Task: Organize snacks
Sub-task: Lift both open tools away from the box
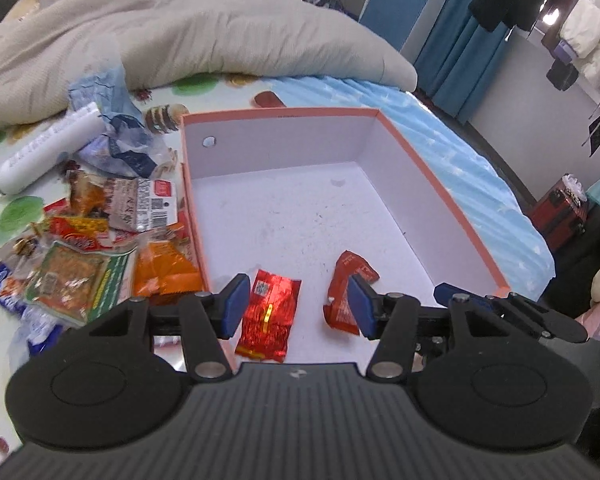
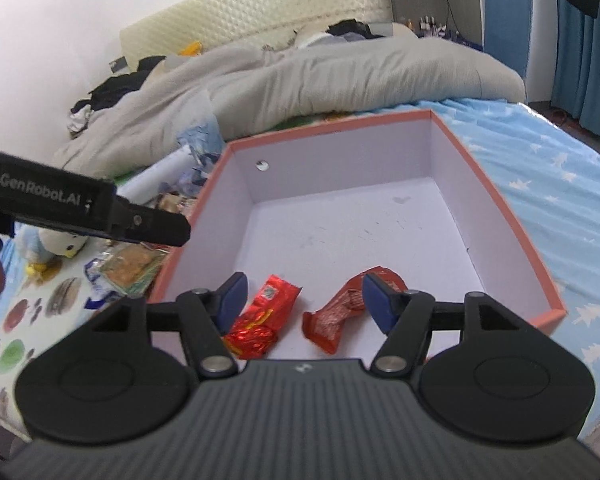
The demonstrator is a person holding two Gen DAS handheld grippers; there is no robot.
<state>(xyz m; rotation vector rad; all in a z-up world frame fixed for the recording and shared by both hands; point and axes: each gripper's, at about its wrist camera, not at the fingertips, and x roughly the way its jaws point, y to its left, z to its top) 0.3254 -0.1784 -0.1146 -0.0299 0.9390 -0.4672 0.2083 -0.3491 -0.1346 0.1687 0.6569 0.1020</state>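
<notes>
An orange-rimmed cardboard box (image 1: 280,112) with a white inside lies on the bed. Two packets rest on its floor near the front wall: a shiny red foil packet (image 1: 268,316) (image 2: 260,320) and a crumpled red-orange packet (image 1: 346,292) (image 2: 340,312). My left gripper (image 1: 299,306) hovers open over the foil packet, its blue pads clear of it. My right gripper (image 2: 305,298) is open above both packets and touches neither. A pile of mixed snack packets (image 1: 92,248) lies on the sheet left of the box.
A white tube (image 1: 48,148) and crumpled blue wrappers (image 1: 112,128) lie behind the pile. A grey duvet (image 1: 180,28) is bunched across the far side of the bed. A stuffed toy (image 2: 60,244) sits at the left, and the bed's right edge (image 1: 520,216) drops off beside the box.
</notes>
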